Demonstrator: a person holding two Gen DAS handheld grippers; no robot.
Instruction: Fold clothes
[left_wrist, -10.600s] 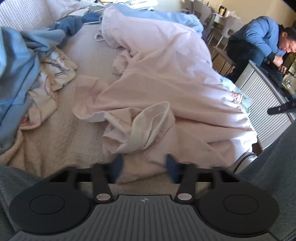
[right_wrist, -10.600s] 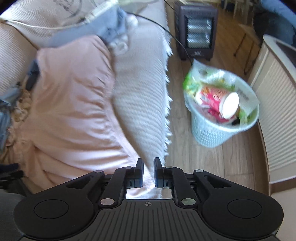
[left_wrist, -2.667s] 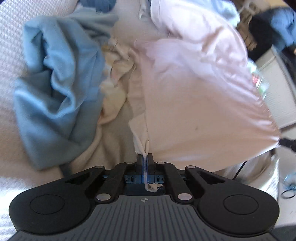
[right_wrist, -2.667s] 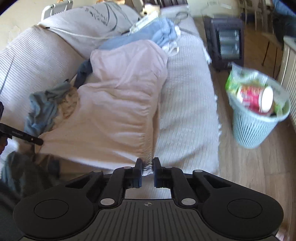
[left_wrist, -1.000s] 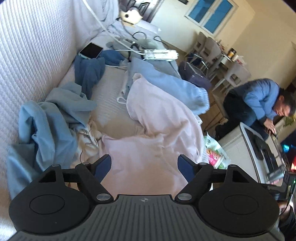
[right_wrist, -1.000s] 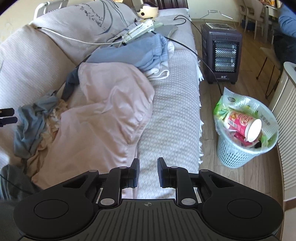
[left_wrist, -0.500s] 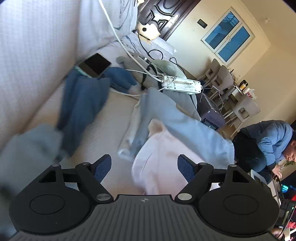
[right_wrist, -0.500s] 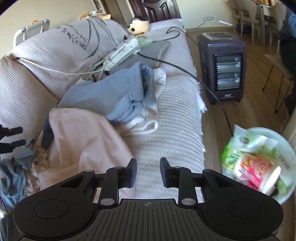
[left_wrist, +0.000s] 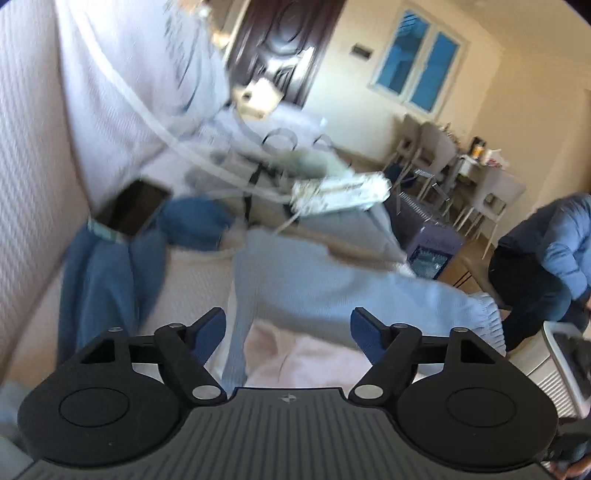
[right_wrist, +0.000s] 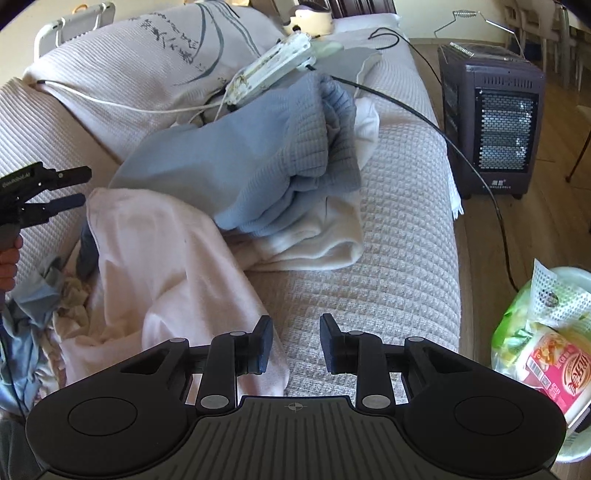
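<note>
Two grippers hang over a sofa (right_wrist: 406, 236) strewn with clothes, neither holding anything. The right gripper (right_wrist: 295, 343) stands part open over bare waffle-weave cover, its left finger just at the hem of a pink garment (right_wrist: 166, 258). That garment is thin, smooth and softly creased; it lies on the seat with its long axis running from the near edge toward the backrest, slightly to the left.

Beyond it, a blue knit (right_wrist: 258, 162), thick and ribbed, is bunched in a rounded heap, resting on a folded white towel (right_wrist: 325, 240) and overlapping the pink cloth's far end. Its length runs across the seat toward the backrest.

The left gripper (left_wrist: 288, 332) has nothing between its blue pads, and its jaws are closing; it points over the same pink cloth (left_wrist: 314, 362) and blue knit (left_wrist: 332, 288), in a blurred view. From the right camera it shows at the left, near the backrest (right_wrist: 66, 188).

Left of the pile lies a dark blue garment (left_wrist: 99, 277), limp, with a flat black tablet (left_wrist: 129, 214) on its far end. Farther back sit a white power strip (right_wrist: 269, 70) with trailing cables and a printed cushion (right_wrist: 155, 48). On the floor stand a boxy heater (right_wrist: 491, 129) and a mesh bin (right_wrist: 546, 343).
</note>
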